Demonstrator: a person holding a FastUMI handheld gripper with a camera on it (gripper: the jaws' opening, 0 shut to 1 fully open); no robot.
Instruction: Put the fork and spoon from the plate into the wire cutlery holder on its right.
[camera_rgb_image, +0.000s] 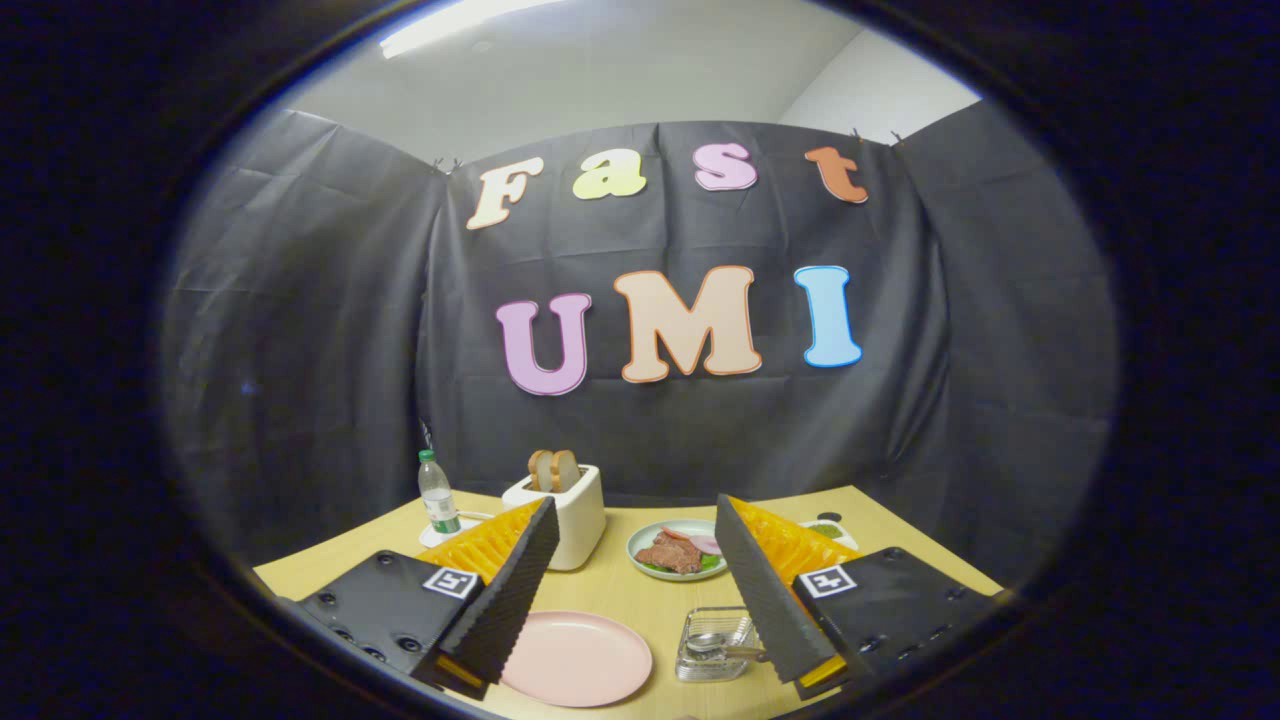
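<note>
Claw: fingers spread wide apart, released, holding nothing. It hangs above the table and looks forward across it, one finger over the left rim of the pink plate, the other over the right side of the wire holder.

Pink plate: lies between the fingers, close in, toward the left one. Its visible surface is bare; no fork or spoon is seen on it. The near-left part sits behind the left finger, so that portion cannot be checked.

Wire cutlery holder: stands just to the right of the plate, touching or nearly touching the right finger in this view. A metal utensil lies inside it, with a rounded bowl showing, which reads as the spoon. Whether the fork lies in there as well cannot be told; the wires and the finger hide too much.

Other items beyond the fingers: a toaster with bread slices, a water bottle, a plate of food.

Assessment: the task appears largely or wholly done. The plate looks cleared and at least one piece is in the holder. Outstanding point is confirmation of the second piece; if it is in the holder, nothing is left but to draw the claw away
</note>
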